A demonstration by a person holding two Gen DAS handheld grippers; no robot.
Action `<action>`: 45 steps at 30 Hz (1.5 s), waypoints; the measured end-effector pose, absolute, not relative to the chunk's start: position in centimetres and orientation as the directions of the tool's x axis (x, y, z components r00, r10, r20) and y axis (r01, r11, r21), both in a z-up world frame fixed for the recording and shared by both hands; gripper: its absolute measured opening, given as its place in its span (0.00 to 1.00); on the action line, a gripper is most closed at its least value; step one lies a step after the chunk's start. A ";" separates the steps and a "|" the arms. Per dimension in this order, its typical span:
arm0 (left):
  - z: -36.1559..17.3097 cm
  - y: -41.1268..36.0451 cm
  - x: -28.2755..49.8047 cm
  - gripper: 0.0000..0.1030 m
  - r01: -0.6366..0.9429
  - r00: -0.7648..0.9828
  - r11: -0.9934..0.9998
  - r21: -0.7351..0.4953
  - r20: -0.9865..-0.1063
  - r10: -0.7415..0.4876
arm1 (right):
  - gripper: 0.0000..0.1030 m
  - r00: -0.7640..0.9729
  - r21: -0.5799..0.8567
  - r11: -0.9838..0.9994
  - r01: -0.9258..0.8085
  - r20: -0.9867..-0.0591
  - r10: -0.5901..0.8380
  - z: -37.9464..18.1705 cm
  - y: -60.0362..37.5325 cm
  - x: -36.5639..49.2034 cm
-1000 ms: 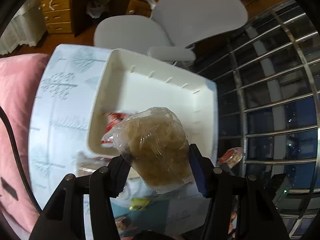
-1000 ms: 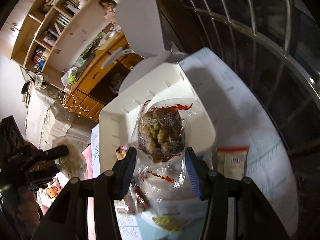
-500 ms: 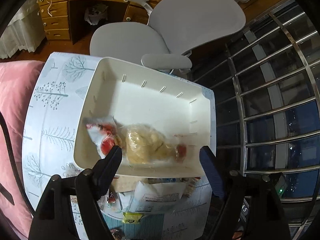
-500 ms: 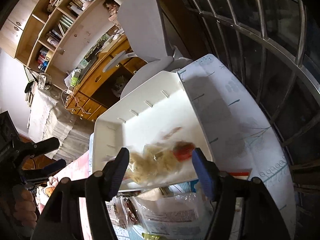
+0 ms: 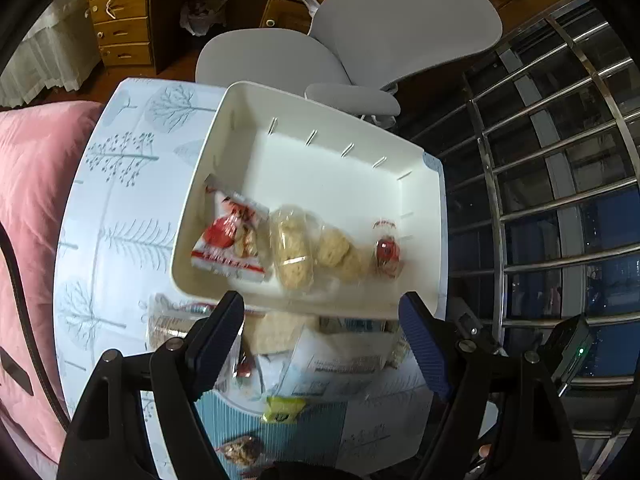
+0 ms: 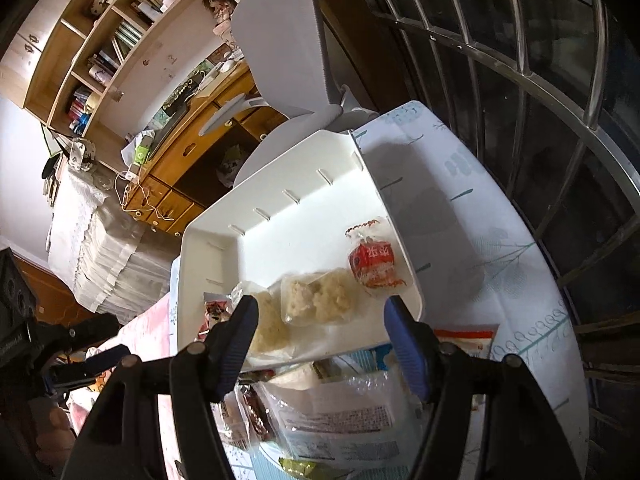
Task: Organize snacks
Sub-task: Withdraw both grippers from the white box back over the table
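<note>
Left gripper (image 5: 322, 334): jaws spread wide, nothing between them. Directly under and just ahead of the fingertips, a loose heap of snack packets (image 5: 288, 344) on the table (image 5: 116, 248), among them a clear flat pack with a printed label (image 5: 340, 362) and a small yellow-green packet (image 5: 282, 408). A small brownish packet (image 5: 240, 450) lies nearest, close to the gripper body.

Just beyond the fingertips, the white bin (image 5: 416, 184) stands on the table. Along its near wall lies a row of packets: a red-and-white packet (image 5: 228, 240) ahead-left, a clear bag of pale cakes (image 5: 294, 252) roughly centred, another pale bag (image 5: 340, 250) touching it on the right, and its red end (image 5: 386, 252) ahead-right, blurred. The far half of the bin floor is bare.

Left of the table, pink bedding (image 5: 32, 208). Beyond the bin, a grey chair (image 5: 360, 40), then a wooden desk (image 5: 132, 12). To the right, a metal window grille (image 5: 560, 184).

Right gripper (image 6: 318, 338): jaws also wide apart, holding nothing. Beneath it, the labelled clear pack (image 6: 340, 416) and dark packets (image 6: 256, 408); an orange-topped packet (image 6: 466, 338) just right of the right finger. Ahead, the bin (image 6: 208, 248) with the two pale bags (image 6: 316, 296) near the fingertips and the red packet (image 6: 374, 264) ahead-right. The left gripper (image 6: 80, 356) shows far to the left, low.
</note>
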State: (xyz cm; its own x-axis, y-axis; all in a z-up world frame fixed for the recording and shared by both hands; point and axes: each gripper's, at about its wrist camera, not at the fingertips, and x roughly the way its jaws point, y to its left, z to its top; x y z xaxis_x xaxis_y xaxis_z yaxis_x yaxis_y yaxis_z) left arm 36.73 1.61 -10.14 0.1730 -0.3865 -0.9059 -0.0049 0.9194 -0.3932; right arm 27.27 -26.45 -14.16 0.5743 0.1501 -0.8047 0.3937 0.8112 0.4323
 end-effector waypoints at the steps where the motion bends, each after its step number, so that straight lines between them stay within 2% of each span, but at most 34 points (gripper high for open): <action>1: -10.1 1.8 36.5 0.76 -0.004 0.170 0.919 -0.394 -0.906 -0.388 | 0.64 0.574 0.430 0.812 0.394 -0.806 0.148 -14.0 -26.2 27.0; 11: -8.1 3.8 33.1 0.76 0.109 0.155 0.907 -0.406 -0.895 -0.419 | 0.64 0.594 0.404 0.830 0.386 -0.797 0.111 -11.4 -22.3 23.8; 23: -6.9 9.7 29.1 0.76 0.221 0.119 0.882 -0.416 -0.886 -0.447 | 0.67 0.593 0.369 0.778 0.509 -0.805 -0.006 -10.7 -16.5 17.2; 36: -9.7 13.8 26.6 0.77 0.370 0.036 0.856 -0.360 -0.916 -0.400 | 0.70 0.570 0.349 0.702 0.621 -0.816 -0.098 -13.2 -10.3 10.8; 38: -10.1 13.8 26.3 0.77 0.395 0.030 0.850 -0.349 -0.920 -0.391 | 0.73 0.567 0.338 0.707 0.621 -0.817 -0.107 -13.7 -9.5 10.1; 45: -11.9 13.4 25.9 0.77 0.491 0.003 0.815 -0.307 -0.935 -0.354 | 0.75 0.576 0.317 0.759 0.569 -0.812 -0.093 -15.5 -7.3 7.8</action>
